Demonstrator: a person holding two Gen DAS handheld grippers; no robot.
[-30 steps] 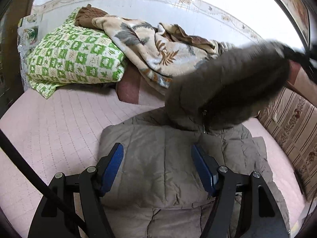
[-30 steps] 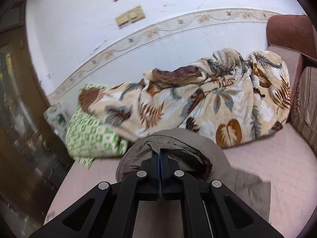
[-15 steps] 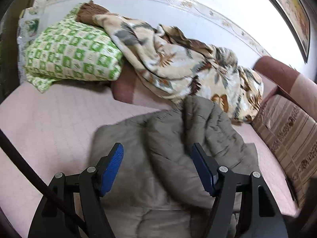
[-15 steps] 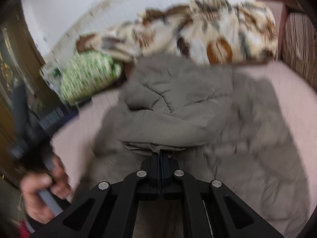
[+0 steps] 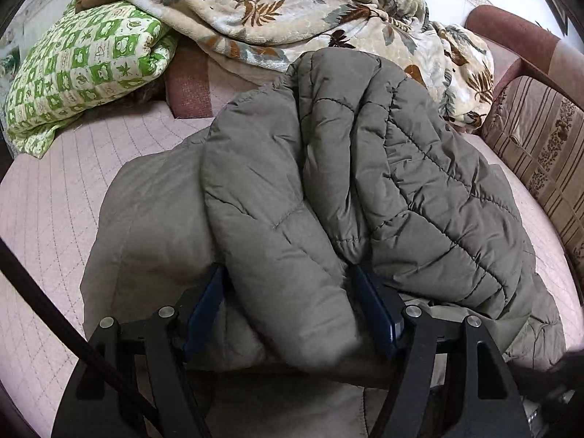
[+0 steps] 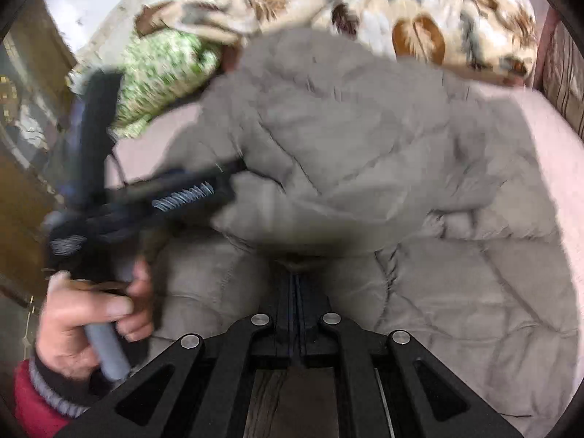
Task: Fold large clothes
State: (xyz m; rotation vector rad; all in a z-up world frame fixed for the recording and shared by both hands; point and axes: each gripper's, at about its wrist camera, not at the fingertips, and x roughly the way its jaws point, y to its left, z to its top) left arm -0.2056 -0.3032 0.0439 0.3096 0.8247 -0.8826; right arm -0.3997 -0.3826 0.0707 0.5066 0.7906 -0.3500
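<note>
— While we hold both tools over the bed, what do we have in them?

— Our left gripper [image 5: 288,314] stands fairly wide, with a padded sleeve fold of the grey quilted jacket [image 5: 365,168] lying between its blue pads [image 5: 372,310]; we cannot tell whether they press on it. Our right gripper [image 6: 295,284] is closed tight, and the jacket's folded edge bulges right at its tips, so it looks pinched there, though the blur keeps us from being sure.

— And where does the jacket lie?

— Spread on the pink quilted bed cover [image 5: 54,197], one part doubled over the rest. Behind it we see a green checked pillow [image 5: 84,69] and a leaf-print blanket [image 5: 292,11] heaped against the pale wall, with a striped cushion [image 5: 540,138] on the right.

— What escapes us?

— The right wrist view is smeared by motion. Our left hand [image 6: 87,321], in a red cuff, grips the tool's grey handle there, but the tool's front is blurred. The jacket's near hem is cut off under our grippers.
</note>
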